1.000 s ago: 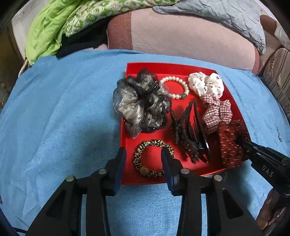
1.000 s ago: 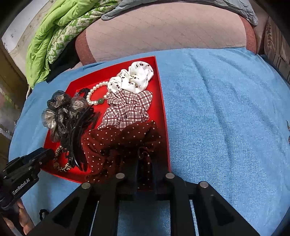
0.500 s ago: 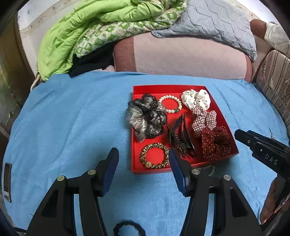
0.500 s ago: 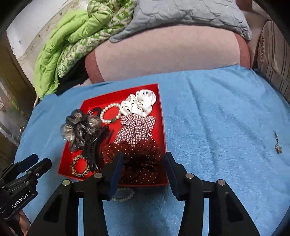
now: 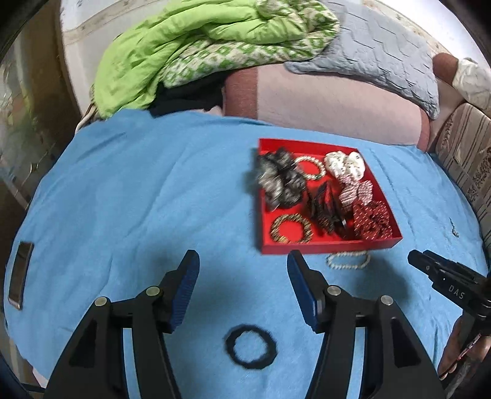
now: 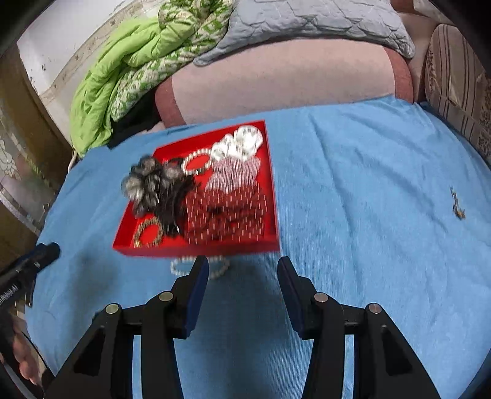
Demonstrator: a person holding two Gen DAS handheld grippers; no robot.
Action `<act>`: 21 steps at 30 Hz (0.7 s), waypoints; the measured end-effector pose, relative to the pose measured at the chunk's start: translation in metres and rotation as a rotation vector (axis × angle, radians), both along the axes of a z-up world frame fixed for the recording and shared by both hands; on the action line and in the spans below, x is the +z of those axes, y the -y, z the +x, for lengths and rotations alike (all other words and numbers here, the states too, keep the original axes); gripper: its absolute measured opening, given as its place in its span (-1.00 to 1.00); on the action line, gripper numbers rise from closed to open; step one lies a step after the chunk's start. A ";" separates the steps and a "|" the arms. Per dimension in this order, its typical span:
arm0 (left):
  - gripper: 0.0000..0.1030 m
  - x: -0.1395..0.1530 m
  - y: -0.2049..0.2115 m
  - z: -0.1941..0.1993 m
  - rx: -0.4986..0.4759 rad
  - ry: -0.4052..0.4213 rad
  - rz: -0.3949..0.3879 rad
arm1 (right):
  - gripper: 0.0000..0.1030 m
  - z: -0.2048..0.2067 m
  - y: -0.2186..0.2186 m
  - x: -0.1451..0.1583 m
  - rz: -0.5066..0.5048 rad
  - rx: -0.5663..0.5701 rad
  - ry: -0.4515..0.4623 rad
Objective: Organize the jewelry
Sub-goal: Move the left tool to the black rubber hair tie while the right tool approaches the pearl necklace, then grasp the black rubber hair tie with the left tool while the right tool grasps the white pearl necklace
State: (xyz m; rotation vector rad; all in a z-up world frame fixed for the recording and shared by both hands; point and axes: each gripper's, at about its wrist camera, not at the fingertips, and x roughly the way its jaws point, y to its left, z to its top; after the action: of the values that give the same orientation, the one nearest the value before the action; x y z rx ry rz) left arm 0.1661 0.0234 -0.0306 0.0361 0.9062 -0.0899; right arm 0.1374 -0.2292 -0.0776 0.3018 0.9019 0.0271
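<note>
A red tray [image 5: 325,247] on the blue cloth holds several scrunchies, a dark hair claw, a pearl bracelet and a leopard-print bracelet [image 5: 291,228]; it also shows in the right wrist view [image 6: 196,249]. A pearl bracelet [image 5: 348,260] lies on the cloth just in front of the tray, also seen in the right wrist view [image 6: 179,267]. A black hair tie [image 5: 251,350] lies between my left gripper's arms. My left gripper [image 5: 243,270] is open and empty, short of the tray. My right gripper [image 6: 242,273] is open and empty, just in front of the tray.
A small chain [image 6: 457,204] lies on the cloth at the right. A phone [image 5: 21,274] lies at the cloth's left edge. A pink bolster [image 5: 331,104], green quilt [image 5: 190,46] and grey pillow [image 6: 307,21] are piled behind the tray.
Both grippers have pulled back from the tray. The right gripper opened and left the red dotted scrunchie in the tray. The black hair tie and the loose pearl bracelet have come into view.
</note>
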 end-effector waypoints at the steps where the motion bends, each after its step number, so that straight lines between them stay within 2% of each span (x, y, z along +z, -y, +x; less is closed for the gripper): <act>1: 0.14 -0.005 -0.007 -0.003 0.012 -0.011 -0.008 | -0.02 -0.002 -0.001 -0.003 0.003 0.003 -0.006; 10: 0.14 -0.050 -0.043 -0.019 0.072 -0.119 -0.075 | -0.02 -0.003 -0.011 -0.022 0.023 0.023 -0.047; 21: 0.14 -0.080 -0.047 -0.034 0.055 -0.157 -0.128 | -0.02 0.018 -0.025 -0.042 0.051 0.035 -0.089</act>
State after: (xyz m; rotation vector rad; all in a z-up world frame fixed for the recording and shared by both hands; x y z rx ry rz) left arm 0.1324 0.0703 -0.1102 -0.1160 1.0557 -0.1008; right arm 0.1557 -0.2047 -0.1201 0.3369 0.9958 0.0699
